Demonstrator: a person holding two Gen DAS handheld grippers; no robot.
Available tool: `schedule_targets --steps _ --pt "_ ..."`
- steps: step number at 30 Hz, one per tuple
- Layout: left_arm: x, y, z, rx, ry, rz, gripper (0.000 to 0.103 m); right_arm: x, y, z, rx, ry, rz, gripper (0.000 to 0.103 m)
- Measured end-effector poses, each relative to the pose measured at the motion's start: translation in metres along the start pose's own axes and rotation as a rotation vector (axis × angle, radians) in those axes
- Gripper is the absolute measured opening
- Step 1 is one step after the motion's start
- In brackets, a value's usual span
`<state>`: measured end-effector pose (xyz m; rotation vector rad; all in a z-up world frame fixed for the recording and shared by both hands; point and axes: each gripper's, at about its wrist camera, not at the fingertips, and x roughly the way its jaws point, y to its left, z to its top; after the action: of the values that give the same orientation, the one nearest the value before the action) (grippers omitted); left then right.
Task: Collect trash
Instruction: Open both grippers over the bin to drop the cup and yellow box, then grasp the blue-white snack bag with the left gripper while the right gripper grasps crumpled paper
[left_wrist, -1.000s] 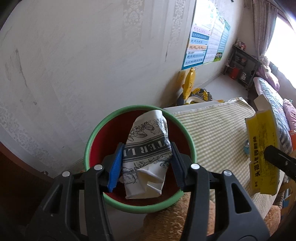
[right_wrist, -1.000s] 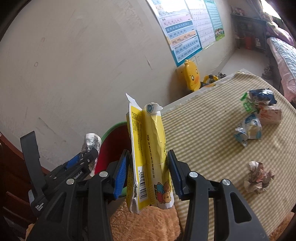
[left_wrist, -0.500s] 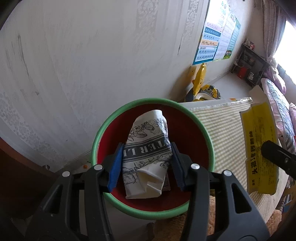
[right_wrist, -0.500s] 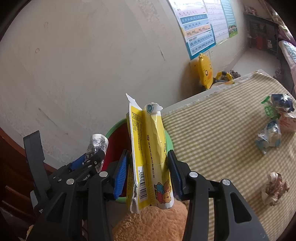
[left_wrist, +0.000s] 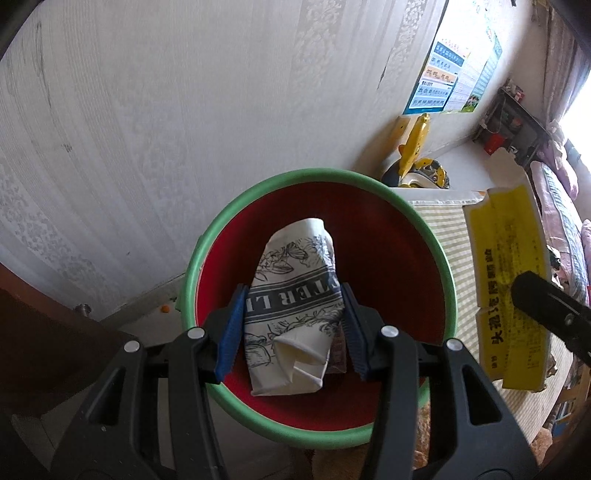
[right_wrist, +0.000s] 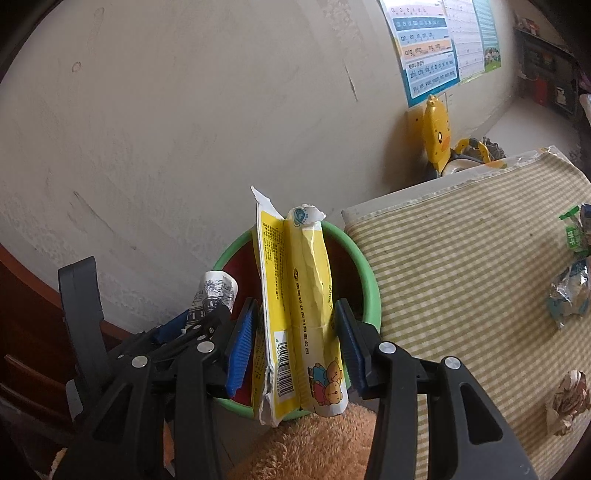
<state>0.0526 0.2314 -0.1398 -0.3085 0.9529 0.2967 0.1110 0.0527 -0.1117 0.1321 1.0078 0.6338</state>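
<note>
Both claws stay clenched, left claw (left_wrist: 291, 332) on the paper cup (left_wrist: 293, 314), right claw (right_wrist: 293, 345) on the yellow carton (right_wrist: 299, 317), nearer the bin (left_wrist: 439, 258).

Crumpled paper cup (left_wrist: 291, 317), glossy plastic bin (left_wrist: 439, 254)

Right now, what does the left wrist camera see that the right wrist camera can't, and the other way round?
Only the left view shows the bin's red inside under the left gripper and its crushed paper cup. Only the right view shows loose wrappers and a crumpled paper ball on the checked tablecloth. Both show the green-rimmed bin and the yellow carton in the right gripper.
</note>
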Motion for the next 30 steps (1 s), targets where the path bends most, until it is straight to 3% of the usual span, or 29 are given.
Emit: schedule_targets --steps 5,7,8,19,25,30 --pt "0.003 0.005 -0.001 -0.013 0.004 -0.001 0.047 0.003 -0.001 0.002 -0.003 0.000 0.007 0.045" --pt "0.005 0.005 -0.001 -0.022 0.006 -0.005 0.056 0.006 0.000 0.003 -0.010 0.008 0.018 0.050" --pt "0.005 0.006 -0.001 -0.030 0.004 -0.010 0.065 0.007 -0.001 0.003 -0.008 0.014 0.020 0.053" --pt "-0.002 0.000 -0.003 -0.019 0.002 0.000 0.065 -0.018 -0.021 -0.008 0.068 -0.012 0.023 0.055" --pt "-0.015 -0.013 -0.004 0.016 -0.019 -0.008 0.065 -0.052 -0.062 -0.025 0.108 -0.047 -0.090 0.060" --pt "-0.025 -0.036 -0.008 0.070 -0.035 -0.025 0.065 -0.086 -0.124 -0.048 0.196 -0.077 -0.278 0.063"
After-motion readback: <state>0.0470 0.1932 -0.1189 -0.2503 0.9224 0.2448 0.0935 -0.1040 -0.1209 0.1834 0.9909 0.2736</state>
